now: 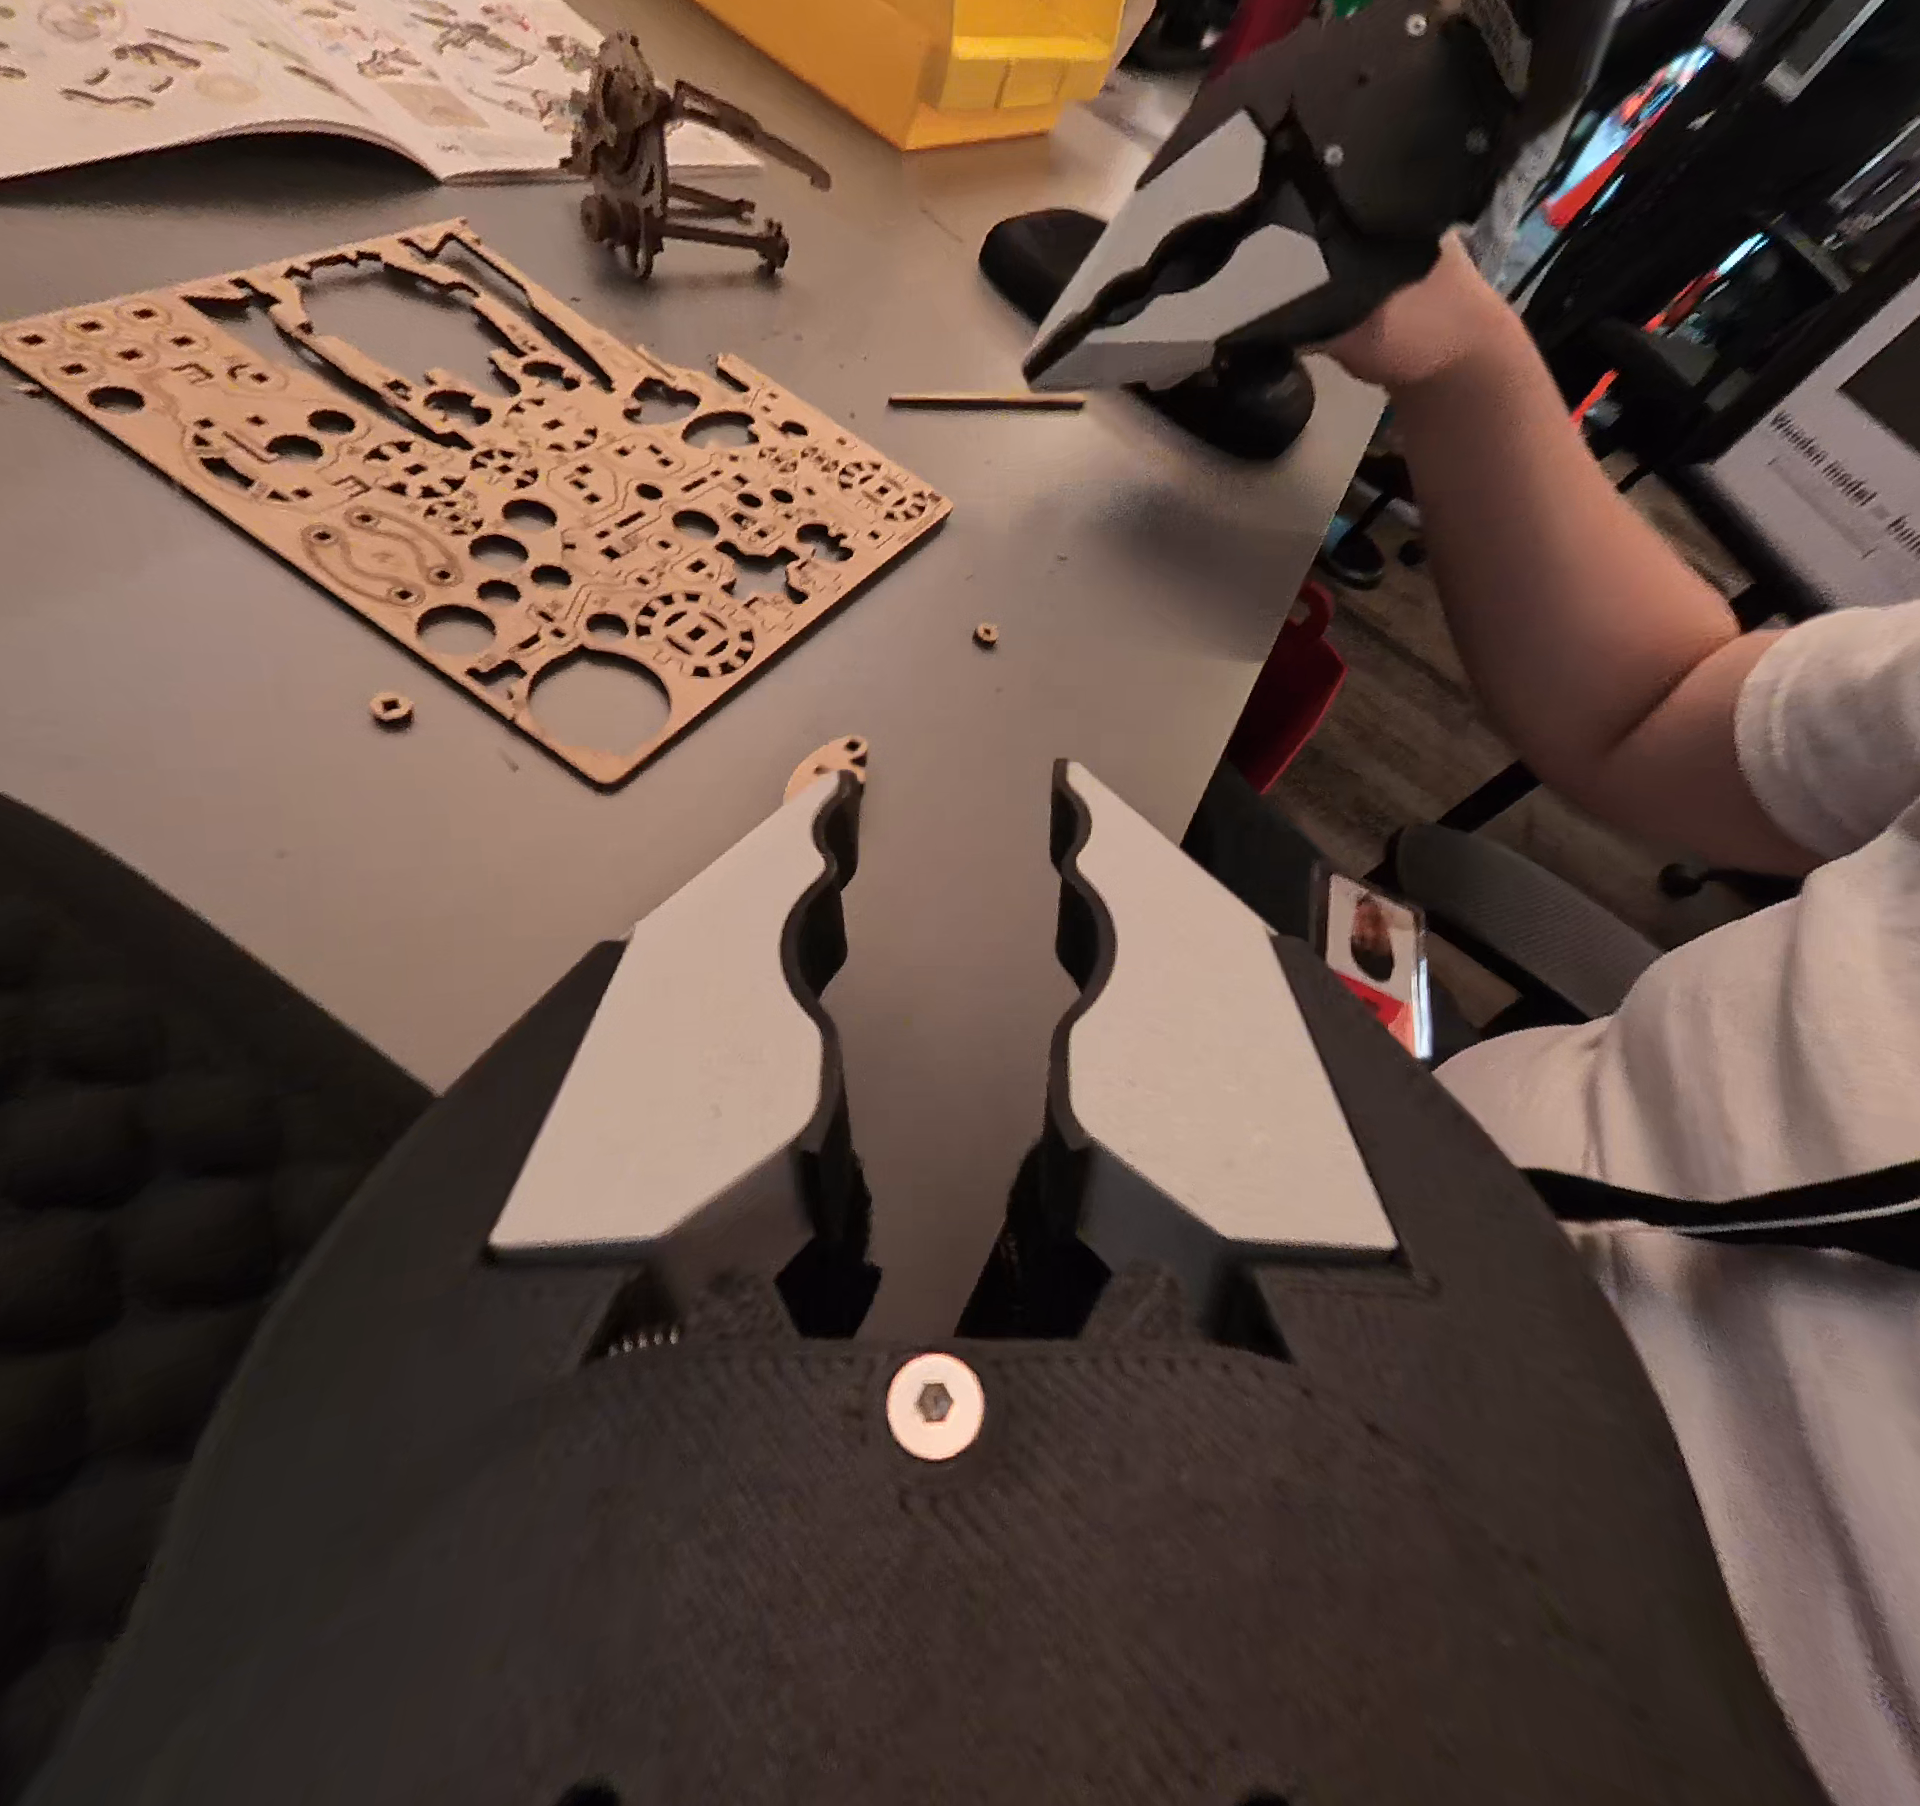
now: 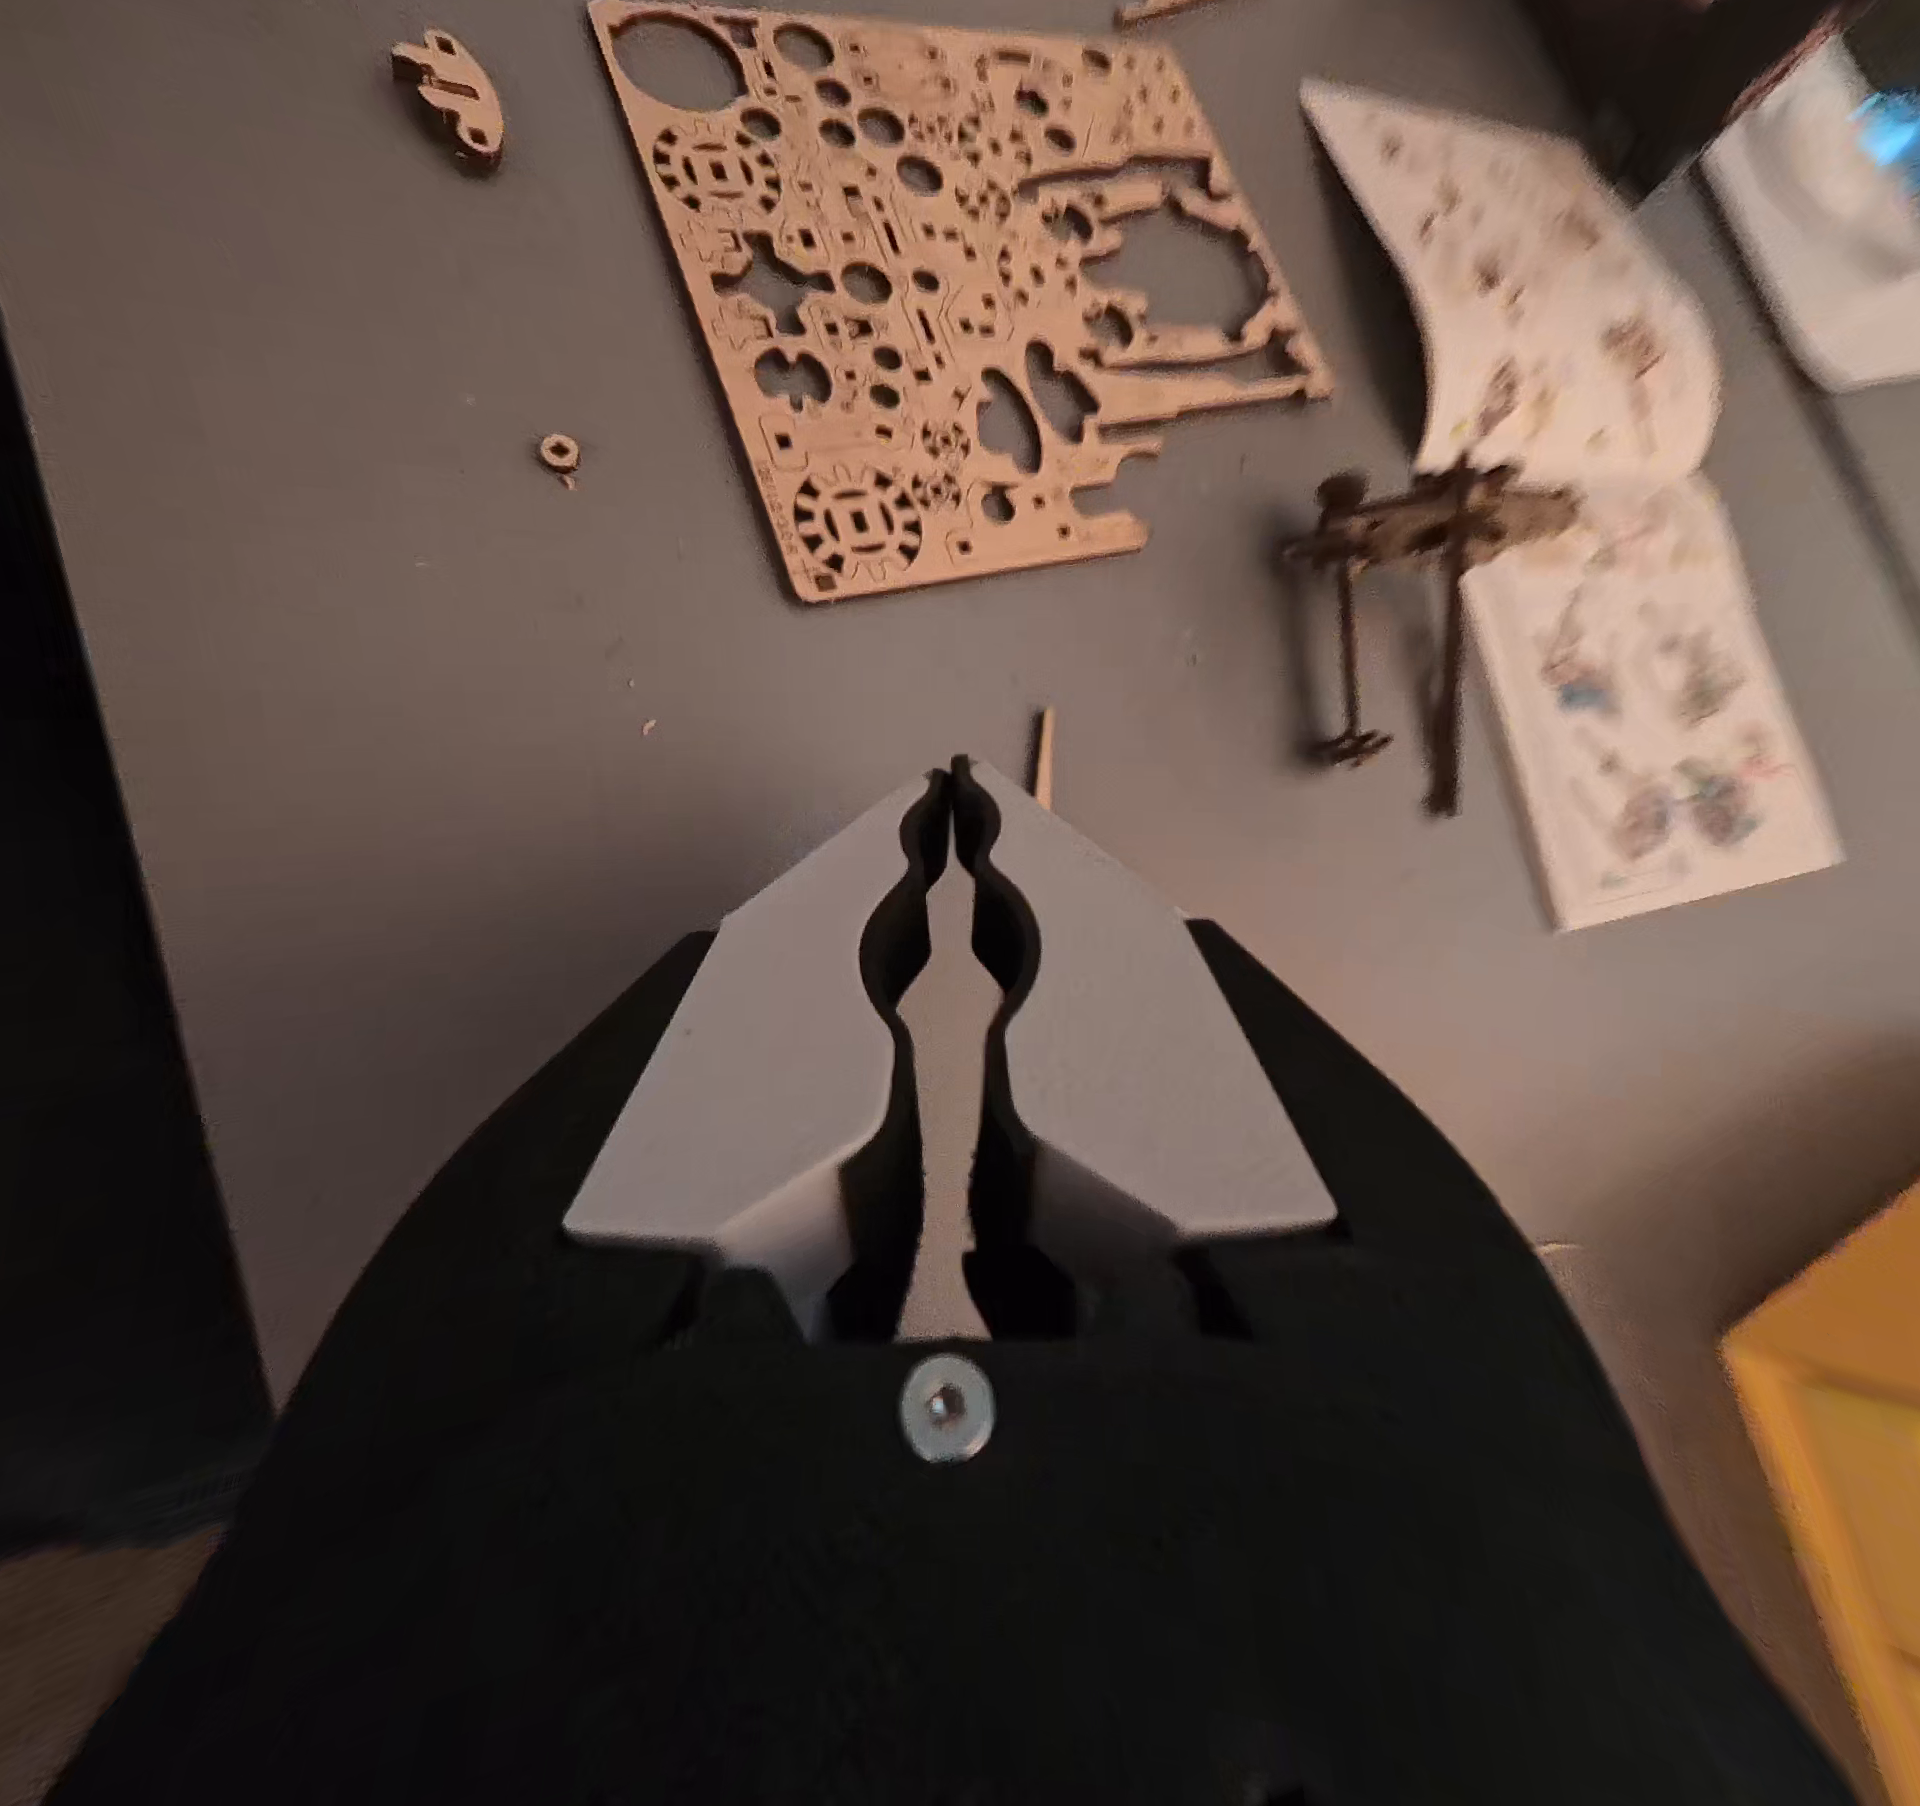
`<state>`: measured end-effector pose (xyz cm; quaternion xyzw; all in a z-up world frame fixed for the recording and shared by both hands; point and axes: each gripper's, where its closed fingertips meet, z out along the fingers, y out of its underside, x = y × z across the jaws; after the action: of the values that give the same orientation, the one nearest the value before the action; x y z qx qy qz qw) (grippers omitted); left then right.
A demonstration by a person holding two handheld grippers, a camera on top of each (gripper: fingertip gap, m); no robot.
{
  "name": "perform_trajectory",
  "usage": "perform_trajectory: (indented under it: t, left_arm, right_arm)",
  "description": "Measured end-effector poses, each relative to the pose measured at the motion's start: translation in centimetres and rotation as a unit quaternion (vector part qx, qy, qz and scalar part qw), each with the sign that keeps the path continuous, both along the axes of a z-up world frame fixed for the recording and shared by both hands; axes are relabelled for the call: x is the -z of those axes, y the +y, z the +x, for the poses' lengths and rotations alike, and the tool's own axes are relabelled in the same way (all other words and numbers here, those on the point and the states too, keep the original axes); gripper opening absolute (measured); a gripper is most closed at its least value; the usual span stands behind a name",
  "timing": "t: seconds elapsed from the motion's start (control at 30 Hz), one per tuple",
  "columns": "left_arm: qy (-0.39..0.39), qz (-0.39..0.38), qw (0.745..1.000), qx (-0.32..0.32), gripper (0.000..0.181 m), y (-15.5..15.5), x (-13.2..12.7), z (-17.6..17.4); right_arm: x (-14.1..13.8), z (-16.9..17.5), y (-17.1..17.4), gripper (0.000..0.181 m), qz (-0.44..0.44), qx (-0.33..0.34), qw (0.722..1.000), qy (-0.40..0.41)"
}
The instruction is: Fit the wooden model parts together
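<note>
My left gripper point(image 1: 956, 790) hung low over the grey table point(image 1: 1091, 551) with its fingers apart and nothing between them; a small oval wooden piece point(image 1: 826, 767) lay just beyond its left fingertip. My right gripper point(image 2: 952, 777) was above the table with its fingers together at the tips, holding nothing, and a thin wooden stick point(image 2: 1042, 754) lay just beside them. The punched wooden sheet point(image 2: 935, 281) lay flat in the middle of the table. The half-built dark model point(image 1: 655, 167) stood beyond it, near the open booklet point(image 1: 281, 63) and the yellow bin point(image 1: 914, 0)
</note>
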<state>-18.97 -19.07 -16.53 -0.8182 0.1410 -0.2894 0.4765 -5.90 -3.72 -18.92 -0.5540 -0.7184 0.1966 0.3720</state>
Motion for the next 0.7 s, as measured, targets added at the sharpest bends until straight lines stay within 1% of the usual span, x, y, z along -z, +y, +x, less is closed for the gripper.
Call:
perform_trajectory:
  t: [0.07, 0.1, 0.17, 0.2, 0.23, 0.3, 0.37, 0.4, 0.43, 0.5, 0.63, 0.7]
  left_arm:
    - [-0.006, -0.002, 1.0, 0.005, 0.037, 0.3, -0.3, 0.4]
    - [-0.005, -0.001, 1.0, 0.007, 0.037, 0.4, -0.4, 0.5]
    - [0.0, 0.004, 1.0, 0.013, 0.037, 0.4, -0.7, 1.0]
    - [0.004, 0.005, 1.0, 0.015, 0.037, 0.4, -0.8, 1.1]
    - [0.008, 0.005, 1.0, 0.015, 0.037, 0.3, -0.7, 1.2]
    - [0.008, 0.004, 1.0, 0.015, 0.037, 0.2, -0.8, 1.5]
    - [0.007, 0.002, 1.0, 0.015, 0.037, 0.0, -0.8, 1.6]
    - [0.007, 0.001, 1.0, 0.015, 0.037, 0.0, -0.8, 1.6]
    - [0.008, 0.0, 1.0, 0.015, 0.037, 0.0, -0.9, 1.6]
    - [0.008, 0.002, 1.0, 0.015, 0.037, 0.0, -1.1, 1.7]
    - [0.007, 0.006, 1.0, 0.02, 0.037, 0.2, -1.5, 2.1]
    - [-0.003, 0.008, 1.0, 0.021, 0.037, 0.4, -1.8, 2.2]
  right_arm:
    - [-0.9, 0.1, 1.1, 0.0, 0.07, 0.009, 0.998, 0.002]
    - [-0.6, 0.4, 1.6, 0.0, 0.061, 0.009, 0.998, -0.007]
    - [0.5, 1.0, 2.9, 0.009, -0.022, 0.033, 0.999, -0.029]
    - [1.0, 1.2, 3.1, 0.013, -0.062, 0.035, 0.997, -0.034]
    - [1.3, 1.3, 3.3, 0.015, -0.083, 0.033, 0.995, -0.035]
    - [1.6, 1.5, 3.6, 0.016, -0.086, 0.031, 0.995, -0.039]
    - [2.6, 2.0, 3.3, 0.02, -0.088, 0.029, 0.993, -0.074]
    - [3.0, 2.0, 3.2, 0.02, -0.09, 0.029, 0.992, -0.084]
    - [2.9, 1.8, 3.1, 0.019, -0.099, 0.03, 0.992, -0.077]
    - [3.1, 1.8, 2.9, 0.004, -0.123, 0.031, 0.989, -0.078]
    - [3.0, 1.6, 2.3, 0.004, -0.127, 0.014, 0.989, -0.078]
    - [1.9, 0.9, 1.1, 0.004, -0.11, -0.008, 0.993, -0.051]
